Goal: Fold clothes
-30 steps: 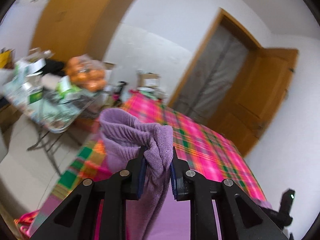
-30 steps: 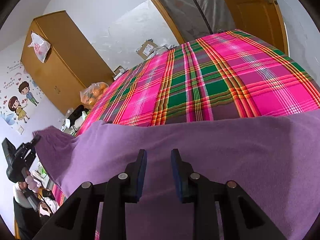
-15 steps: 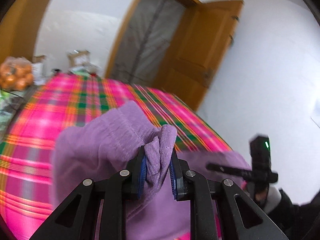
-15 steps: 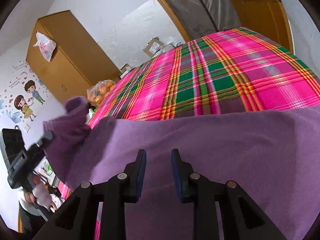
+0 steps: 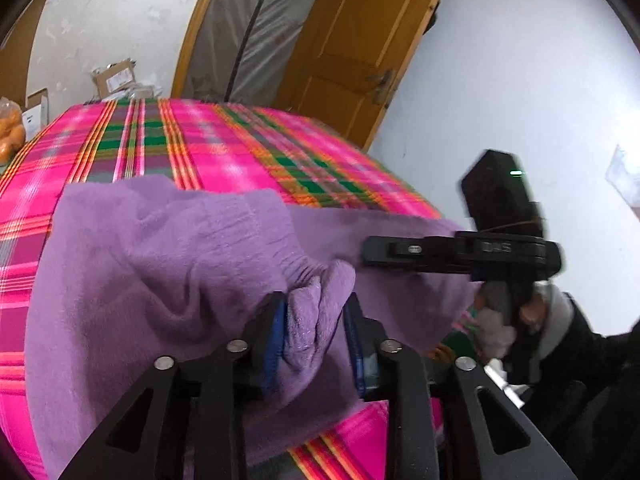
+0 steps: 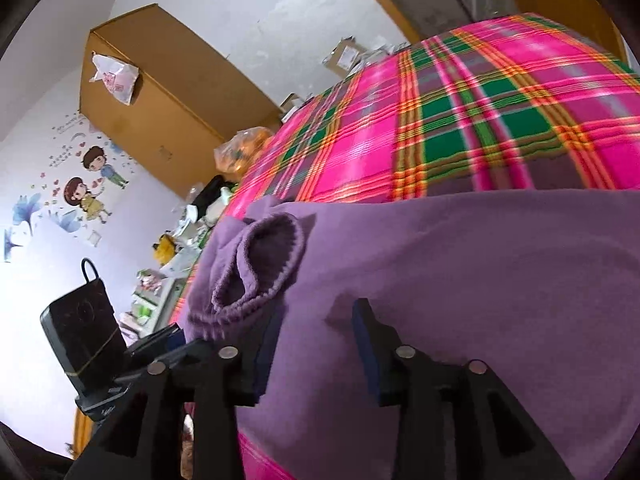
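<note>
Left gripper: swung from facing the cluttered side table toward the door and the far wall, carrying its pinched bunch of cloth across the bed
Purple garment: the held end, hanging free a second ago, now lies folded over the part spread on the plaid blanket
Ribbed cuff: moved from the far left edge of the right wrist view to just ahead of the right gripper
Right gripper jaws: gap wider than before
Views: right gripper now visible close by in the left wrist view
</note>
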Demonstrator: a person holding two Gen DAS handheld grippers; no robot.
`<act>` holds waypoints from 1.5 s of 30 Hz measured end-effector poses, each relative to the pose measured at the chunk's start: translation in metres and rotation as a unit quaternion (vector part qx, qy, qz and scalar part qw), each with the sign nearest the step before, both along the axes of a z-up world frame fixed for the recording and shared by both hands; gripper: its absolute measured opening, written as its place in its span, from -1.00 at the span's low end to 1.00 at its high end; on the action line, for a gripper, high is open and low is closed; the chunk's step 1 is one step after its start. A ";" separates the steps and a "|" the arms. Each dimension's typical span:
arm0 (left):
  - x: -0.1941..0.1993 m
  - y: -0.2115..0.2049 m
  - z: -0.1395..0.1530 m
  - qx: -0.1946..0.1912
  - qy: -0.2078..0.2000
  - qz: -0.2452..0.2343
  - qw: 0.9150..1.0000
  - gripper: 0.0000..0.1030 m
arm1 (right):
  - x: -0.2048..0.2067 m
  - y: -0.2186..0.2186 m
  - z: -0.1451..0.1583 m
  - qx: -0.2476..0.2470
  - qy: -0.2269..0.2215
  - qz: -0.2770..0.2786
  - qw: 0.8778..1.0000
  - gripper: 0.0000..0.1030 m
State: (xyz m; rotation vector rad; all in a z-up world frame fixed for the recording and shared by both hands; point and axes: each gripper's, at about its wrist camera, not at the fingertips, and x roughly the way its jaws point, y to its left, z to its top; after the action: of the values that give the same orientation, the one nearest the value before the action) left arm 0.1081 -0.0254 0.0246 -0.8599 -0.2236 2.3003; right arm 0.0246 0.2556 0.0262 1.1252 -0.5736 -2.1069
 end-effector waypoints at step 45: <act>0.023 -0.105 -0.027 -0.010 -0.027 0.237 0.971 -0.26 | -0.065 -0.094 0.008 0.039 -0.008 0.070 0.997 -0.81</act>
State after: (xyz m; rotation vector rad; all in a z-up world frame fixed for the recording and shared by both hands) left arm 0.1306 -0.1301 -0.0019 -0.9607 -0.4754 2.7218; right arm -0.0400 0.1620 0.0346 1.1911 -0.4114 -2.0160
